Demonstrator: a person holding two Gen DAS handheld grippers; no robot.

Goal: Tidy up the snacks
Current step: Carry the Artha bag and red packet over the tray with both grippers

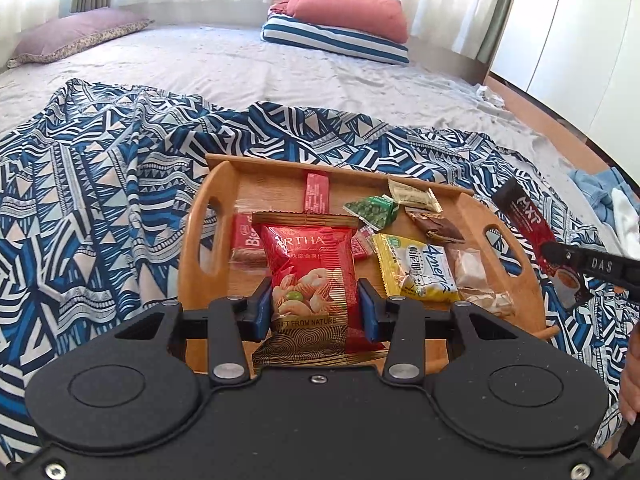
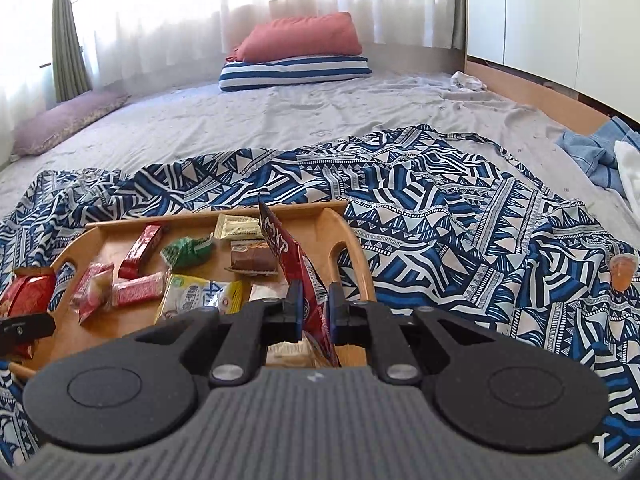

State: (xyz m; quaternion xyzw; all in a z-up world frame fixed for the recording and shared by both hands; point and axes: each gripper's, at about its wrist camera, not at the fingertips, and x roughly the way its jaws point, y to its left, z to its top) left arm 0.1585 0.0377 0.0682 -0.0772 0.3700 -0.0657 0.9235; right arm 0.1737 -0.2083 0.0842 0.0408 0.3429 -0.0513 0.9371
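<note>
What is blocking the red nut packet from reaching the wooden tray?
Nothing visible. The left gripper holds the red nut packet directly over the wooden tray. Only other snacks lie beneath it, such as the yellow packet to its right.

A home bedroom: a wide bed (image 2: 280,120) with stacked pillows (image 2: 296,56), sheer curtains (image 2: 180,12), probably white wardrobe doors (image 2: 552,16).
</note>
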